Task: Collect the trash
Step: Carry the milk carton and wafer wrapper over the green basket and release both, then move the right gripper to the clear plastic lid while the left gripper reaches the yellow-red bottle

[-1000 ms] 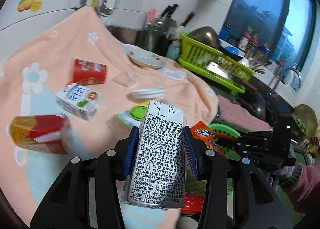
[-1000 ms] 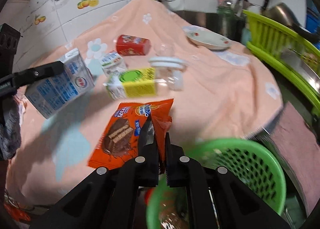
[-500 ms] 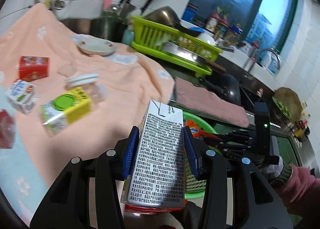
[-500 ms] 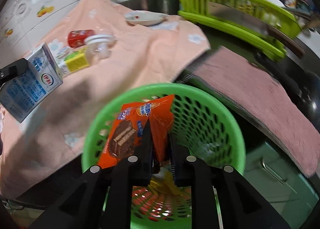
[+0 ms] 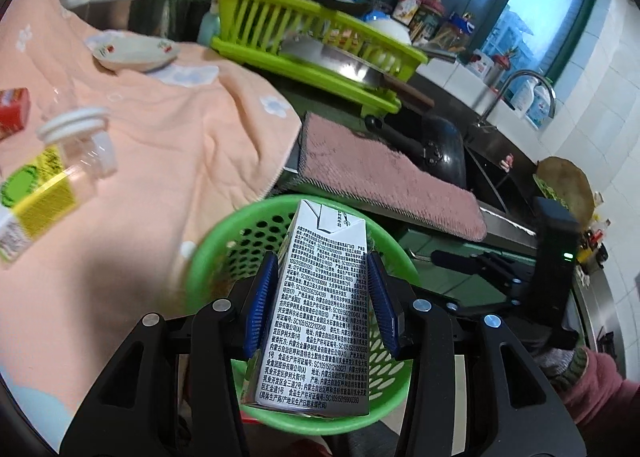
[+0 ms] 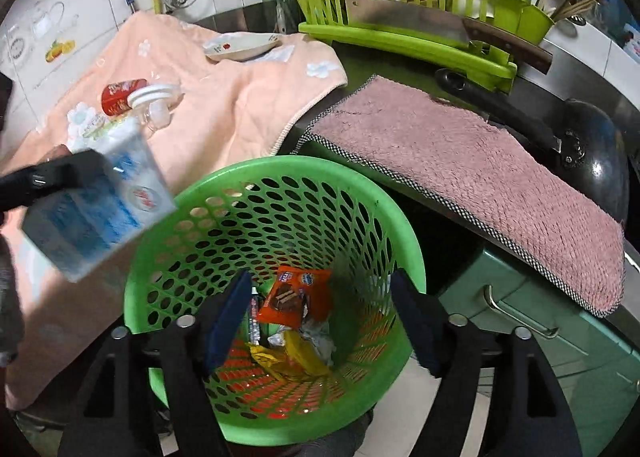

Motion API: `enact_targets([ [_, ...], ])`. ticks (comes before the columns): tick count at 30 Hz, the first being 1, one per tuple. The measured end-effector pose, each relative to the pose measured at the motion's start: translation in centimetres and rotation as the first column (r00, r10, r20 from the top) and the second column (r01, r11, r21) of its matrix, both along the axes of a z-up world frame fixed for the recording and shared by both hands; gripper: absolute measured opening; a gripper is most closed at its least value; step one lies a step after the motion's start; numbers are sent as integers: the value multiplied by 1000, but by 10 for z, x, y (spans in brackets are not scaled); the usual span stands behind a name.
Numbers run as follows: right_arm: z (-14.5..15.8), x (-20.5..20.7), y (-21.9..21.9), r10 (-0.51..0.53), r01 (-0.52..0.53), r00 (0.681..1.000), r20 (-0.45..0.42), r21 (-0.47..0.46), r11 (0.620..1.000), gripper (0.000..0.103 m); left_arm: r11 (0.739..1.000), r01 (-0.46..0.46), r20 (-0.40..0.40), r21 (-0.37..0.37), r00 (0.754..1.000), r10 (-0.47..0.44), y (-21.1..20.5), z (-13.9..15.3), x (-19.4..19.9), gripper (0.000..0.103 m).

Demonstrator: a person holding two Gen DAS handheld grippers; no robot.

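Observation:
My left gripper [image 5: 322, 293] is shut on a white milk carton [image 5: 316, 309] and holds it upright over the green perforated basket [image 5: 224, 229]. The carton also shows in the right wrist view [image 6: 96, 213], at the basket's left rim. My right gripper [image 6: 320, 321] is open and empty above the basket [image 6: 276, 173]. An orange snack wrapper [image 6: 296, 297] lies at the basket's bottom among other wrappers. On the peach towel [image 5: 160, 145] lie a yellow-green carton [image 5: 36, 197], a clear jar with a white lid [image 5: 80, 137] and a red box [image 5: 12, 113].
A pink mat [image 6: 480, 161] lies on the counter right of the towel. A green dish rack [image 6: 400, 5] with a cleaver stands behind it. A plate [image 6: 240, 47] sits at the towel's far end. A black wok [image 6: 592, 173] sits by the sink.
My right gripper opened and the orange wrapper dropped into the basket. My left gripper carried the milk carton right, from over the towel to above the basket.

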State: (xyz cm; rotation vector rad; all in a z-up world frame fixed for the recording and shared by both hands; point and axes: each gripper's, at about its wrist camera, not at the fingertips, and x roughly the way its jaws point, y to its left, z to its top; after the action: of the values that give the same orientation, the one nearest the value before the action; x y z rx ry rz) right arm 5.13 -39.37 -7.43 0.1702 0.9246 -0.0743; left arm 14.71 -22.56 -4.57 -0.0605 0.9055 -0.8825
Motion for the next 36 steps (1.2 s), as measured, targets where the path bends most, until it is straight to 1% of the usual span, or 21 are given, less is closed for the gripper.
enact_targets([
  [1, 2, -4, -1, 1, -1, 1000, 8, -8, 1000, 79, 1000, 4, -13, 6, 1000, -3, -6, -5, 1, 45],
  [4, 7, -11, 0, 8, -7, 1000, 29, -30, 1000, 85, 1000, 10, -33, 27, 999, -9, -18, -16, 2, 46],
  [6, 9, -15, 1, 10, -8, 999, 41, -35, 999, 87, 999, 11, -51, 36, 999, -10, -25, -22, 3, 46],
  [10, 13, -18, -1, -2, 4, 998, 58, -33, 999, 89, 999, 8, -57, 53, 998, -5, -30, -28, 2, 48],
  [11, 13, -18, -2, -7, 9, 998, 62, -28, 1000, 89, 998, 7, -56, 57, 998, -4, -30, -29, 1, 50],
  [13, 15, -18, -5, -15, 15, 998, 69, -2, 1000, 89, 998, 0, -37, 60, 999, 3, -29, -26, -2, 68],
  [15, 15, -17, -5, -16, 15, 997, 71, 9, 1000, 89, 998, -4, -15, 60, 1000, 5, -27, -22, -4, 70],
  [17, 17, -16, -3, -9, 9, 997, 74, 7, 1000, 89, 998, -4, -14, 59, 1000, 5, -23, -19, -4, 70],
  [19, 20, -13, 0, 3, -3, 997, 74, 7, 1000, 89, 998, -19, -2, 62, 1000, 19, -17, -15, -5, 74],
  [20, 22, -12, 3, 11, -11, 997, 75, 3, 1000, 89, 997, -31, 10, 67, 999, 30, -13, -13, -6, 75],
  [22, 25, -8, 8, 30, -30, 997, 76, -7, 1000, 89, 996, -60, 32, 73, 998, 58, -3, -8, -6, 82],
  [23, 26, -6, 10, 41, -40, 996, 76, -9, 999, 89, 994, -75, 40, 74, 997, 72, 3, -5, -7, 83],
  [26, 31, 3, 20, 75, -74, 994, 80, -17, 997, 89, 991, -114, 49, 72, 993, 111, 25, 0, -5, 84],
  [28, 35, 10, 27, 94, -93, 992, 83, -22, 995, 89, 984, -158, 57, 83, 986, 154, 43, 4, -4, 87],
  [33, 48, 32, 54, 166, -164, 981, 101, -28, 986, 89, 961, -259, 78, 93, 965, 252, 87, 11, -1, 89],
  [36, 57, 48, 73, 227, -223, 968, 106, -51, 973, 89, 941, -326, 77, 93, 944, 320, 120, 13, 2, 89],
])
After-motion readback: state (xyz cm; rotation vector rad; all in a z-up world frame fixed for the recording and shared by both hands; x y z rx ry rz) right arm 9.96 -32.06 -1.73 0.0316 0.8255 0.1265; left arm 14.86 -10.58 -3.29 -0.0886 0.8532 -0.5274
